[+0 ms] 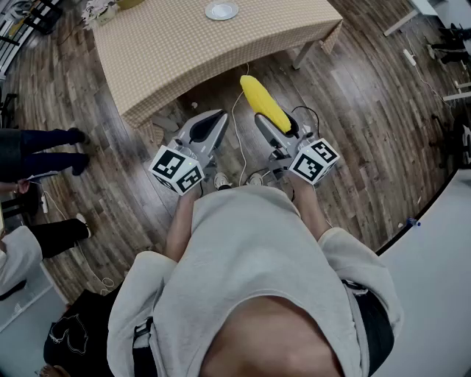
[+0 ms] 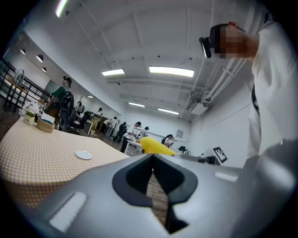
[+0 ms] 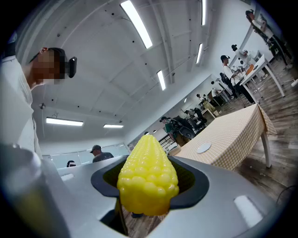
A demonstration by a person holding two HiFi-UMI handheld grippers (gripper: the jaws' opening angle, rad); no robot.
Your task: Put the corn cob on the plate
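Observation:
My right gripper [image 1: 271, 124] is shut on a yellow corn cob [image 1: 265, 103], which sticks out forward past its jaws. In the right gripper view the cob [image 3: 148, 179] fills the space between the jaws, tip pointing away. A small white plate [image 1: 221, 10] sits on the table with the beige checked cloth [image 1: 176, 44], ahead of both grippers and some way off. The plate also shows in the left gripper view [image 2: 84, 155] and in the right gripper view [image 3: 203, 148]. My left gripper [image 1: 219, 116] is held level beside the right one, shut with nothing in it.
I stand on a wooden floor short of the table's near edge. Cables [image 1: 239, 147] run across the floor under the grippers. A person's legs [image 1: 44, 140] are at the left. A basket [image 2: 45, 124] stands at the table's far end. A white platform [image 1: 441, 243] lies to the right.

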